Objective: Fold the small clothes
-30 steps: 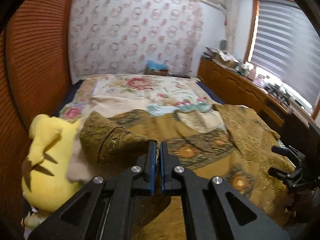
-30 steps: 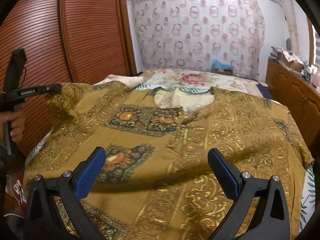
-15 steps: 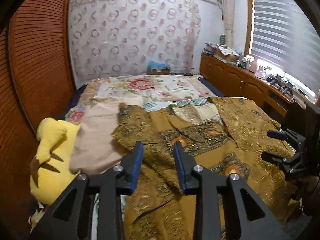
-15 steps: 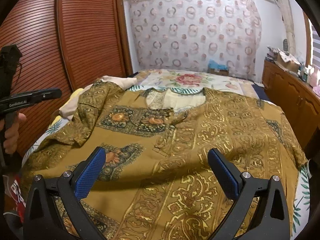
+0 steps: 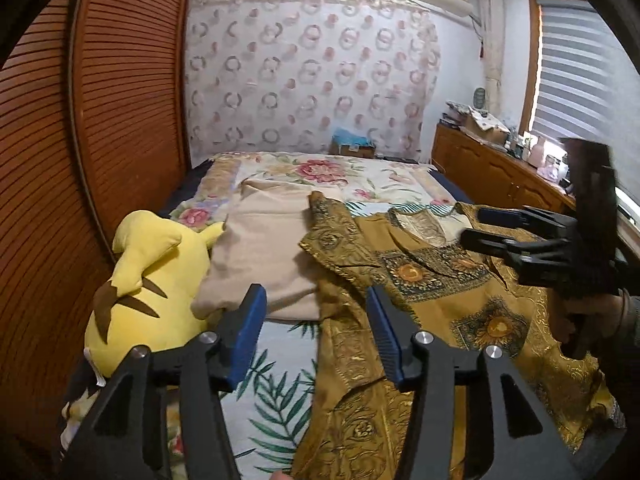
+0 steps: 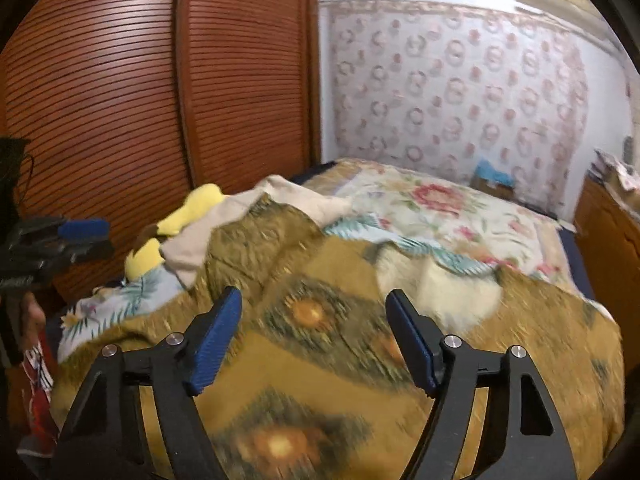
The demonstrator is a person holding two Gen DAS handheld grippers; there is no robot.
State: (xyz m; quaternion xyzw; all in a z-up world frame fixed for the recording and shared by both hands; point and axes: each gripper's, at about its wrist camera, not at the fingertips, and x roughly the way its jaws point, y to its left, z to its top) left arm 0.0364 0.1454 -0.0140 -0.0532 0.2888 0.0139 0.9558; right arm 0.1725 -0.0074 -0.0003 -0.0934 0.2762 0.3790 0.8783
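Shirt (image 5: 460, 304): mustard-gold, ornate scrollwork, dark medallion panels (orange centres). Plush toy (image 5: 148, 288): yellow, brown stripes. Folded cloth (image 5: 268, 248): plain beige. Bedspread (image 5: 340, 172): cream floral.

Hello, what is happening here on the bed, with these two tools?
A person holds a gripper in each hand and is folding a gold patterned shirt spread on the bed. The left gripper has just been opening, its fingers now apart and off the cloth at the shirt's left sleeve. The right gripper hangs over the shirt's middle and has just been closing, with nothing gripped. A beige cloth and a yellow plush toy lie beside the shirt.
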